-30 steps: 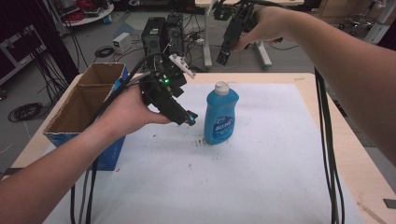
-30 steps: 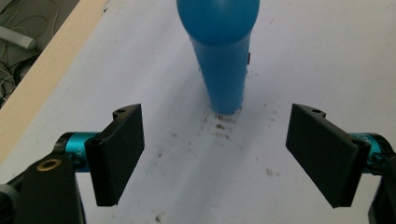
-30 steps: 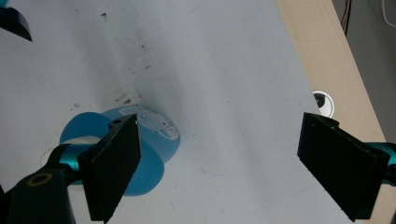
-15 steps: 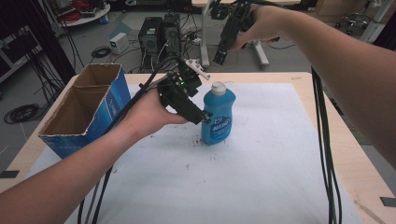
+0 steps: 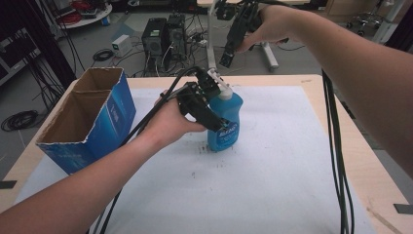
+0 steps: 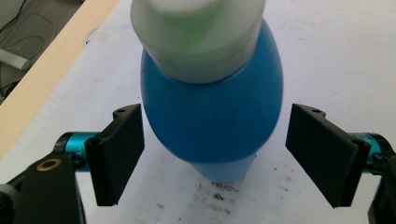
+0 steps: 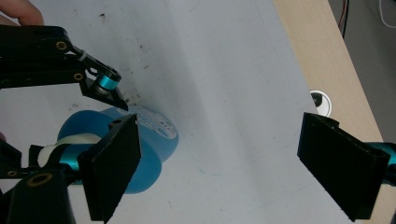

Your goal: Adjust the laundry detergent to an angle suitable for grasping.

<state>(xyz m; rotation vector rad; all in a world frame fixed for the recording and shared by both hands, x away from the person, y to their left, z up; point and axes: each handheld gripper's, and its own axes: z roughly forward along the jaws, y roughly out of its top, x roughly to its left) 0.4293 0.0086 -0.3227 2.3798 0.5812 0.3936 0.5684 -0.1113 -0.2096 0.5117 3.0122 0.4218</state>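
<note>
at table centre | left gripper [image 6: 212, 154] straddled blue soap bottle [image 5: 225, 119], jaws spread, apparently to grasp | right gripper [image 7: 233, 163] hung agape above, waiting

bottle cap [image 6: 198, 35] blurred, cut off at top

A blue cardboard box [image 5: 85, 122] stands open at the table's [image 5: 311, 83] left edge — white sheet [image 5: 272, 185] across the top, computers [image 5: 163, 36] beyond.
</note>
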